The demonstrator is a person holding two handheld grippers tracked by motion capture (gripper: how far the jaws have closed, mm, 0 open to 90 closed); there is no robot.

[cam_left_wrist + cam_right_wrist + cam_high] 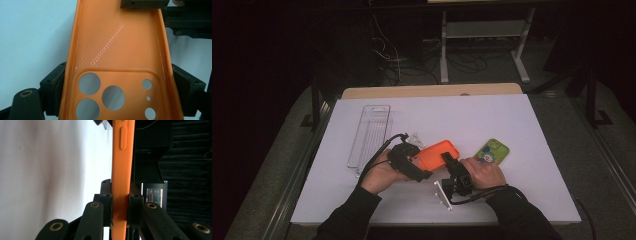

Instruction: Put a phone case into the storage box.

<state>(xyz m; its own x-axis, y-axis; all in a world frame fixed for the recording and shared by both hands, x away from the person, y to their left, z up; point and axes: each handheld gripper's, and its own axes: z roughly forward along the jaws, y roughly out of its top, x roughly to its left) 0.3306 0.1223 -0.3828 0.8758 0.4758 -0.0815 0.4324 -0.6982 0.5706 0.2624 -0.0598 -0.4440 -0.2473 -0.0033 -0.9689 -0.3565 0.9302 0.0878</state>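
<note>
I have an orange phone case [439, 153] held between my two grippers, just above the near middle of the white table [522, 200]. In the left gripper view its inner face [117, 50] is towards me: a fine dotted texture, a raised rim all round, and a camera block with three large round holes and three small ones at the near end. In the right gripper view I see it edge-on [122, 175], a thin orange strip with a long side button [123, 137] farther up.

Nearest to me, the strip of table in front of my hands is bare apart from the right gripper's own white plate. To the right of the case, just beside my right hand, lies a green phone case [493, 150] with a picture on it. To the left, a clear plastic tray [371, 132] lies lengthwise, a small clear scrap [416, 138] between it and the case. Beyond these the table runs open to its far edge.

The left gripper [411, 161] is clamped across the width of the camera end, its pads pressing on both side walls. The right gripper [447, 159] has its jaws nearly together, pinching the thin edge of the case from both faces.
</note>
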